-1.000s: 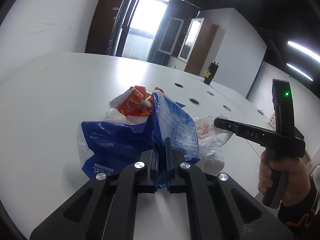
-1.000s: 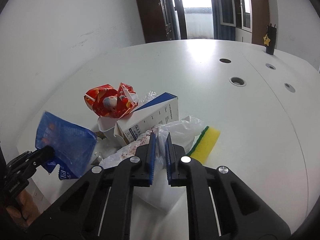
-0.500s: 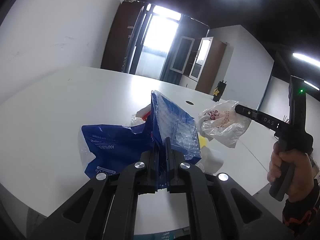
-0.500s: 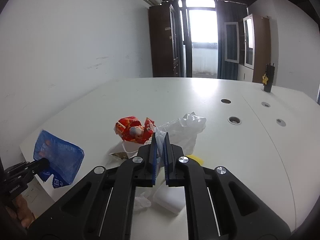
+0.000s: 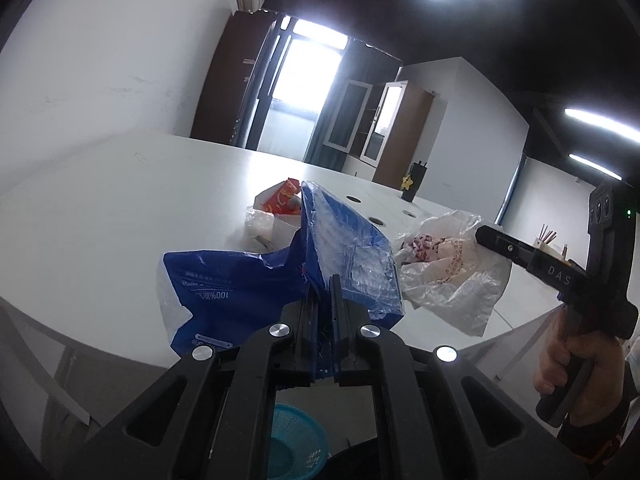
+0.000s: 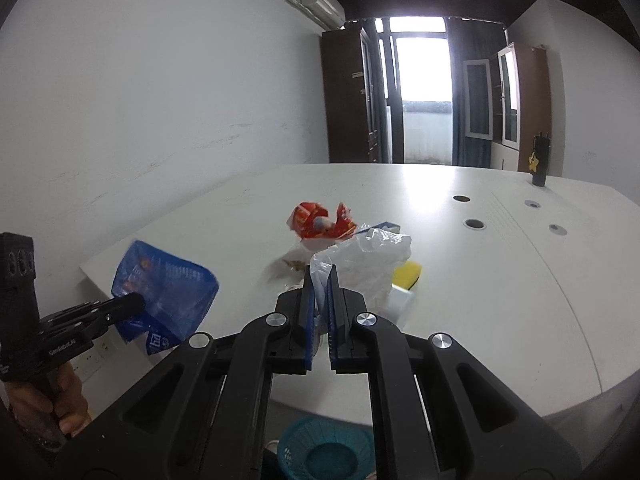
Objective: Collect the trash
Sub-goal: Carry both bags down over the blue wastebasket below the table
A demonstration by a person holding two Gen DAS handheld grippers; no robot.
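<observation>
**Both bags lifted off the table, basket now in view below**

The left gripper (image 5: 325,312) is clamped tight on the blue plastic bag (image 5: 248,280); the right gripper (image 6: 319,304) is pinched closed on the clear plastic bag (image 6: 360,264). Since a second ago both have pulled back past the table (image 6: 500,272) edge, and a teal basket (image 6: 324,448) has appeared on the floor beneath them. The red wrapper (image 6: 320,222) and yellow sponge (image 6: 407,276) stay on the table. The bags hide the rest of the pile; the basket is half covered by gripper arms.
</observation>
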